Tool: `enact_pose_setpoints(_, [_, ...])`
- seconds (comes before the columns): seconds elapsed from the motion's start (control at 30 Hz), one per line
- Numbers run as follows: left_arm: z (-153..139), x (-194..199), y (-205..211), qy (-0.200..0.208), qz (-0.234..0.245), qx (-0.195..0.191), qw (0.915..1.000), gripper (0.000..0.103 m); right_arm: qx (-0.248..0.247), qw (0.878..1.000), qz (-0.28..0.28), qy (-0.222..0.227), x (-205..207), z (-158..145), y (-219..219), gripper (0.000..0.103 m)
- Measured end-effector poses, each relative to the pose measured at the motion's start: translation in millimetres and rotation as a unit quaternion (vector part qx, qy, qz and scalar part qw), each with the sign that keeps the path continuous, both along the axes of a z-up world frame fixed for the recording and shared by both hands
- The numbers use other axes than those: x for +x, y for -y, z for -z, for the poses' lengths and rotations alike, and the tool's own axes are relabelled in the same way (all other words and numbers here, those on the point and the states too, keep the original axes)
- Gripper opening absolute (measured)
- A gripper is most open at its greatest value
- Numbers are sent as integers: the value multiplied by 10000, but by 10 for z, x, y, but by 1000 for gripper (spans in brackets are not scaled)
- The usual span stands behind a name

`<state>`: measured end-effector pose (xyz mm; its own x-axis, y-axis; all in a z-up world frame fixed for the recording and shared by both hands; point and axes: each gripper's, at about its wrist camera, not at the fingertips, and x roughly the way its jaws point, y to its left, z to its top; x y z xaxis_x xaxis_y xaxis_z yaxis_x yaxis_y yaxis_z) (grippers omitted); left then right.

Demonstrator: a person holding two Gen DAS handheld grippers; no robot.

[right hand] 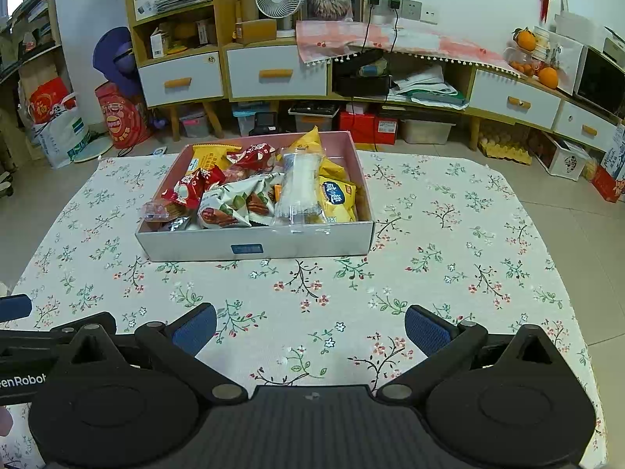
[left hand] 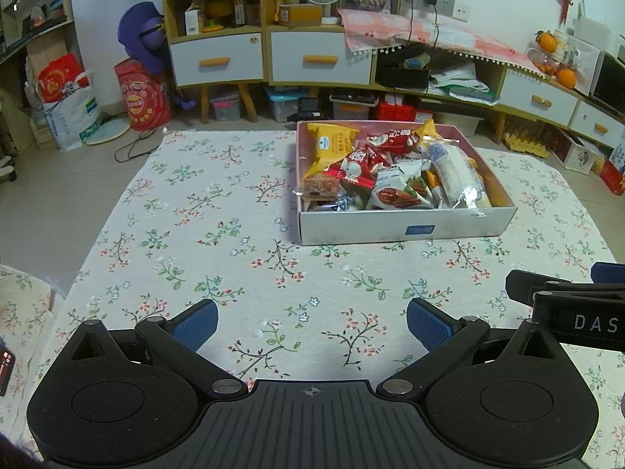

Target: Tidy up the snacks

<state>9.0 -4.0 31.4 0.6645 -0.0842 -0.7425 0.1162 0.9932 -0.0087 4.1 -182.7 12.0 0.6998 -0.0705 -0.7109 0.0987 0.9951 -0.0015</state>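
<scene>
Covering nearly the whole view, a desk [right hand: 449, 234] under a floral cloth, with cabinets and drawers along the wall behind. Sitting toward the far middle of the desk, a shallow white box [right hand: 254, 244] with a pink inside [left hand: 402, 224], well apart from both claws. Heaped inside the box, snacks: a long clear packet of pale rounds [right hand: 299, 187] lying front to back [left hand: 457, 174], a yellow chip bag [right hand: 338, 199] just to its right, a white-and-green nut packet [right hand: 230, 207] near the front wall [left hand: 394, 191], a yellow wrapped cake [left hand: 332, 144] at the back left corner [right hand: 209, 156], red packets [right hand: 191, 187] in the middle left [left hand: 359, 164], and a small clear-wrapped brown bar [left hand: 318, 187] poking over the left rim [right hand: 158, 211]. Hovering low over the bare near part of the cloth, left claw [left hand: 312, 324] spread wide and empty, blue pads [left hand: 195, 324] far apart. Beside it, right claw [right hand: 310, 328] likewise released, grasping nothing, blue pads [right hand: 427, 330] wide apart.
</scene>
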Motion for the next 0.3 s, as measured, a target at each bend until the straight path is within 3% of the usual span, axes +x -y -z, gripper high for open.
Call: enact_pose_setpoints(0.3, [12, -19, -16, 7, -8, 13, 10000, 103, -3, 10000, -10, -10, 0, 10, -8, 77])
